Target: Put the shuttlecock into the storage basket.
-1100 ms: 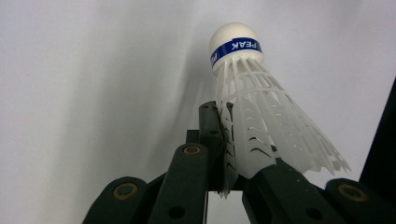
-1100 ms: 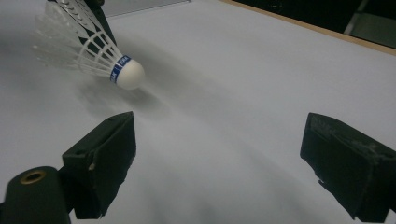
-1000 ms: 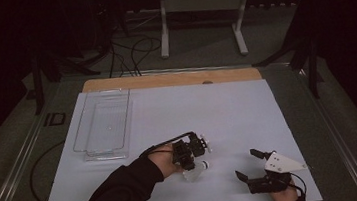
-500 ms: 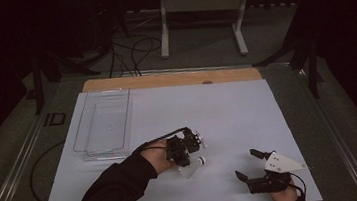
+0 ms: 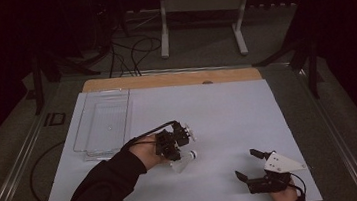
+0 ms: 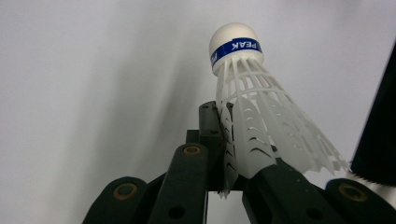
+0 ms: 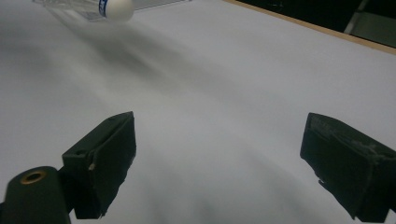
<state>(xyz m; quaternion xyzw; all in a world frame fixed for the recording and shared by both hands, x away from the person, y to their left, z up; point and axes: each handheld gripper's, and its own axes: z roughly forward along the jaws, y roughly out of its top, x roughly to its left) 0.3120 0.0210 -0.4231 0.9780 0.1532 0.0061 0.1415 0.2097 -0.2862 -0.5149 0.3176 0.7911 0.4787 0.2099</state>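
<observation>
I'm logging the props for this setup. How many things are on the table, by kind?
Shuttlecock: 1, held in the left tongs
Clear plastic tray: 1
Total: 2

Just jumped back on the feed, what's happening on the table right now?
The person's left gripper is shut on the skirt of a white plastic shuttlecock, cork end pointing away from it, over the white table. The right gripper sits open near the table's front right edge with nothing between its jaws. A clear plastic tray lies at the table's far left, with nothing visible in it.
</observation>
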